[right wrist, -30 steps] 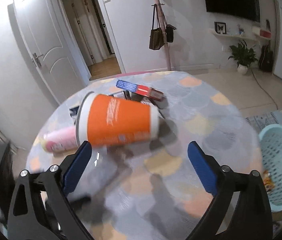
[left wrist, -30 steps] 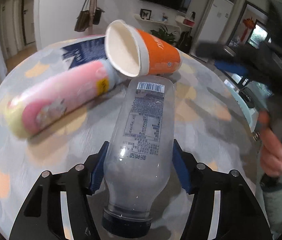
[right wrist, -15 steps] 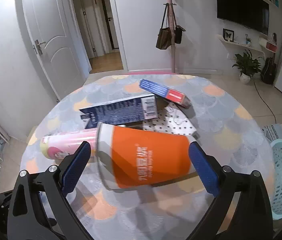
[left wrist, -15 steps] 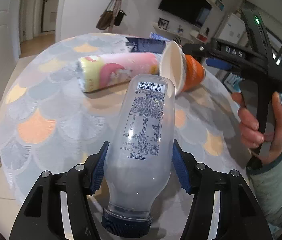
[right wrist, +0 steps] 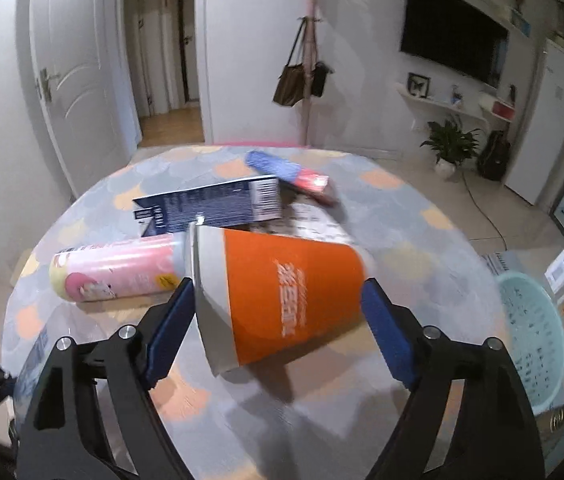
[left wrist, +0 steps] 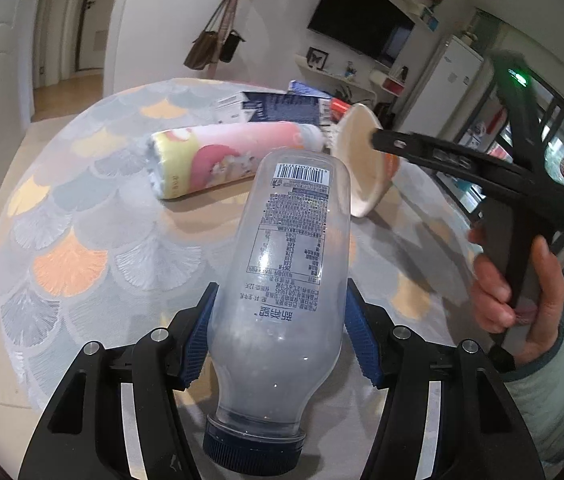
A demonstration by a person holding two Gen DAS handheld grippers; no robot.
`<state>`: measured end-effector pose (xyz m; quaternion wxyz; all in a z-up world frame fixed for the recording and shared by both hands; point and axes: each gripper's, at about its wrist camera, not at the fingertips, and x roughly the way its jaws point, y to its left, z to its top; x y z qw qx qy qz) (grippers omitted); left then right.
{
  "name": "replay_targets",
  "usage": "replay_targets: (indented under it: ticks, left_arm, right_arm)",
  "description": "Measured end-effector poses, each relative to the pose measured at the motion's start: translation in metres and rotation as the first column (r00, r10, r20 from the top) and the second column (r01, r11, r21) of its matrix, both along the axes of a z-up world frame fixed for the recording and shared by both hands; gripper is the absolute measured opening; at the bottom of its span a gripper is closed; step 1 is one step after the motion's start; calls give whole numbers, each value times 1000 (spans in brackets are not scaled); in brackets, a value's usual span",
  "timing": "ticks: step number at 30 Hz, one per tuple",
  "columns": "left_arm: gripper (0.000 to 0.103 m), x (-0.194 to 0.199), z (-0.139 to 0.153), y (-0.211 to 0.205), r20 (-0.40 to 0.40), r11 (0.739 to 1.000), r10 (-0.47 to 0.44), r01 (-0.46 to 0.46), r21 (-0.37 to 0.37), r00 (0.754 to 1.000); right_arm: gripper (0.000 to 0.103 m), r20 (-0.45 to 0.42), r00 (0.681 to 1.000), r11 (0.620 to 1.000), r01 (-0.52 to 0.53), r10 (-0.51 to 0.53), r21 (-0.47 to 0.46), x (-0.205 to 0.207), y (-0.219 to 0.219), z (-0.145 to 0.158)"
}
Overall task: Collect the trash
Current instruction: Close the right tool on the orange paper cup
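Note:
My left gripper [left wrist: 282, 340] is shut on a clear plastic bottle [left wrist: 286, 280] with a dark cap, held above the round table [left wrist: 82, 240]. My right gripper [right wrist: 278, 320] is open, with its two pads on either side of an orange paper cup [right wrist: 282, 300] that lies on its side; whether the pads touch it I cannot tell. The cup's white mouth [left wrist: 362, 160] also shows in the left wrist view, with the right gripper's fingers [left wrist: 442, 156] over it. A pink roll-shaped package [right wrist: 118, 276] lies left of the cup.
A dark blue carton [right wrist: 210, 208] and a blue and red box [right wrist: 290, 172] lie further back on the table. A light green basket [right wrist: 530, 340] stands on the floor to the right of the table. A coat stand [right wrist: 310, 60] is behind.
My left gripper has lifted and pulled back with the bottle. My right gripper has come down around the orange cup, which now fills the space between its pads.

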<state>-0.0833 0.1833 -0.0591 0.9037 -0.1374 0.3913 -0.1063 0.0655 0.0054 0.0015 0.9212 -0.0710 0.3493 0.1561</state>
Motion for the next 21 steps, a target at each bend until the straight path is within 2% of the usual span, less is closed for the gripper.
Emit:
replay_targets:
  ticks: [4,11,14,18,21]
  left_arm:
    - [58,3,3,-9,6,1000,-26,26,-1,1000]
    - [58,9,7,-26,11,998,-62,62,18,998]
    - [58,12,8,-31,10,997,-70,69,20,998]
    - [58,16,8,-36,6,997,-71,70,23,997]
    - [58,14,9,-38,9,997,-67,66,30,998]
  right_arm:
    - [79,53,996,997,70,-69,-17,-14,-42,6]
    - [79,36,999,1000,28,-28,2,-23,-97,10]
    - [79,10,1000,1000,-16,16,25,-29,-108,9]
    - [80,-46,998,988,-32,39,152,-25,-117,6]
    - [80,-53,998,989,-26,35,148,-20,-104,1]
